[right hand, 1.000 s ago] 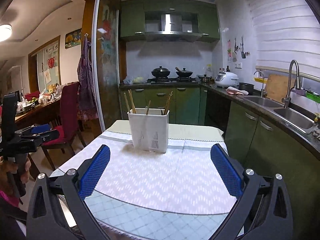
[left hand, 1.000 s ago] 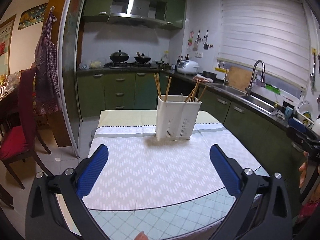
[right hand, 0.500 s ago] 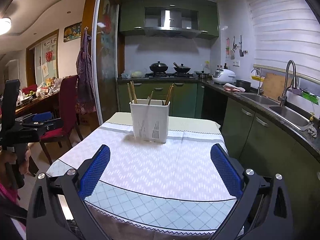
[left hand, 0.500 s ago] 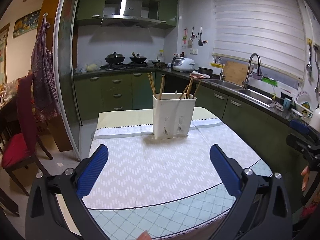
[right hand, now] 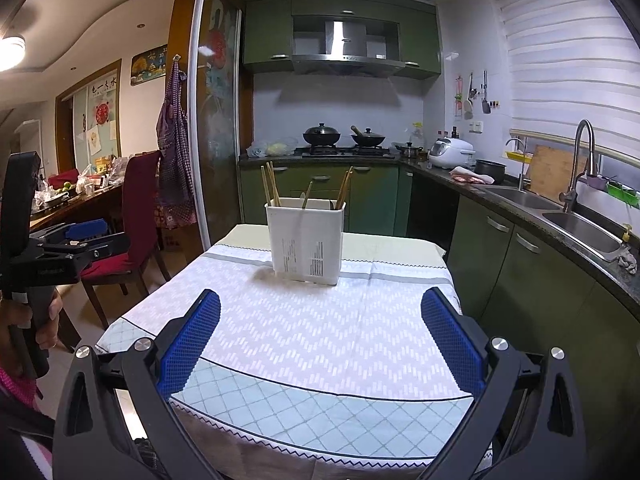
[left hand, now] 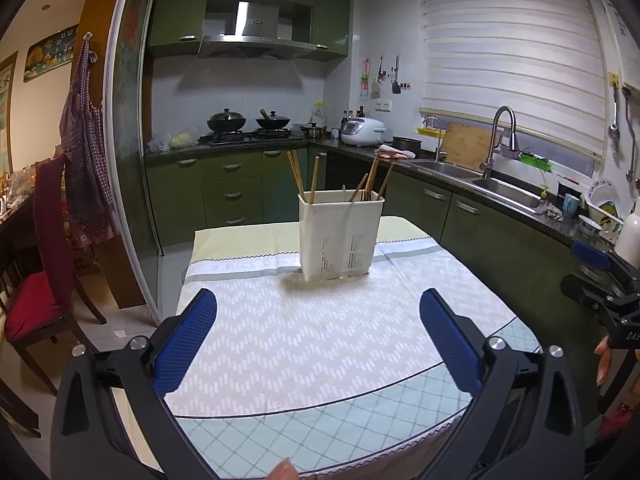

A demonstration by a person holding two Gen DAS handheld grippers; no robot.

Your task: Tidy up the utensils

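Observation:
A white plastic utensil holder stands upright toward the far end of the table, with several wooden chopsticks sticking out of it. It also shows in the right wrist view with its chopsticks. My left gripper is open and empty, held back over the table's near edge. My right gripper is open and empty, also back at the near edge. Each gripper shows at the side of the other's view: the right one, the left one.
The table has a white patterned cloth over a teal checked one. A green kitchen counter with a sink runs along the right. A red-cushioned chair stands at the left. A stove with pans is at the back.
Both grippers have drawn back and risen a little, so more of the table's near edge shows. Both stay open and empty. The holder has not moved.

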